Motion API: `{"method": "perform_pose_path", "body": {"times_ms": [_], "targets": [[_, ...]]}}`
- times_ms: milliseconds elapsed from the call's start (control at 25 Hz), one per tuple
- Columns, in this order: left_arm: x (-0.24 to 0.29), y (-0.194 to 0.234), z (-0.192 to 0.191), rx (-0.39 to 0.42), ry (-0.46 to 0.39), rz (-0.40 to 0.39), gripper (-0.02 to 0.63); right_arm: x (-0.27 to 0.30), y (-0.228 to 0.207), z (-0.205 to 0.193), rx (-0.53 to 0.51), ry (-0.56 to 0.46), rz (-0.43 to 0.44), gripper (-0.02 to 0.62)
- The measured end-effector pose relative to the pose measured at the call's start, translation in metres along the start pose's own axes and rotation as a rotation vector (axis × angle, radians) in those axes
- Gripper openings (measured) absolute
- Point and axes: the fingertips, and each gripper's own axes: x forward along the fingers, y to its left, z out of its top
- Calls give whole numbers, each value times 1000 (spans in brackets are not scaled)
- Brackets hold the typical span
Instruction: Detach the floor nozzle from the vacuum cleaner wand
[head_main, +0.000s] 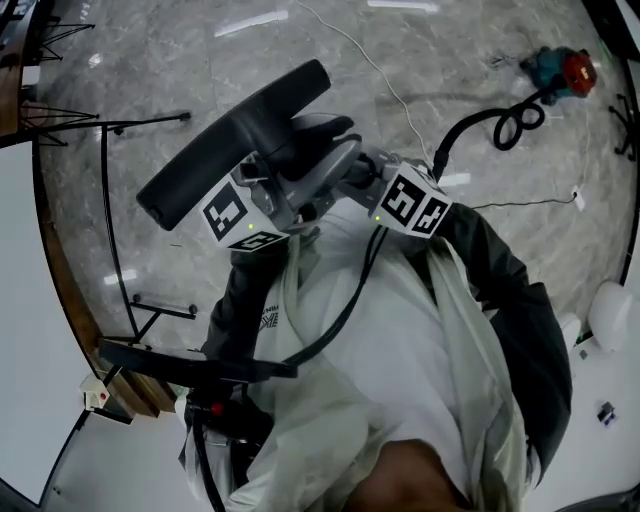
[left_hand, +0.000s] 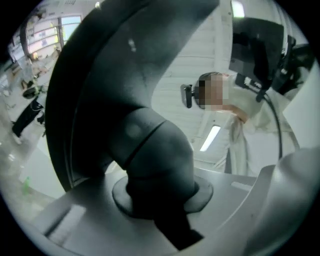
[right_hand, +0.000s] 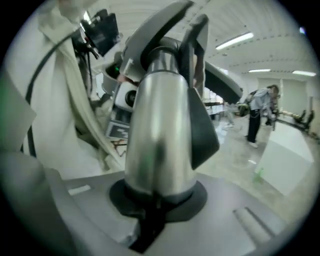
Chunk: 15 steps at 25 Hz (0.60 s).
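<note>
Left gripper: jaws slightly apart, clamped on the dark elbow neck of the floor nozzle. Right gripper: jaws narrowly apart, pinching the silver wand just below its dark collar. The two grippers sit near each other in front of the person's chest. The wand runs into the nozzle neck; the two look joined. The nozzle is held in the air, tilted, above the grey floor.

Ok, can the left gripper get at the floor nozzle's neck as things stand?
Probably yes, it is already there: the left gripper is shut on the neck of the floor nozzle, nothing in between. The right gripper clamps the wand.
</note>
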Motion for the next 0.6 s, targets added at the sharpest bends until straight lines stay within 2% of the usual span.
{"method": "perform_pose_path", "body": {"times_ms": [80, 120, 200, 240, 280, 360, 440, 520, 600], "targets": [[4, -26, 5, -15, -31, -166, 75, -14, 26, 6, -8, -4, 238, 40], [6, -35, 8, -25, -43, -224, 75, -22, 38, 9, -5, 1, 358, 40], [9, -40, 12, -36, -64, -275, 75, -37, 53, 13, 15, 10, 556, 40], [10, -38, 14, -39, -71, -277, 75, -40, 56, 14, 28, 12, 616, 40], [10, -34, 15, -40, -76, -265, 75, -41, 55, 14, 42, 12, 640, 40], [10, -23, 15, -40, -74, -211, 75, -34, 45, 12, 63, 13, 585, 38], [8, -10, 13, -41, -54, -124, 74, -21, 32, 9, 77, 22, 434, 38], [4, 2, 10, -51, -22, -14, 72, -10, 20, 10, 91, 30, 216, 38], [-1, 17, 6, -68, 10, 132, 71, -3, 0, 8, 96, 49, -57, 37]]}}
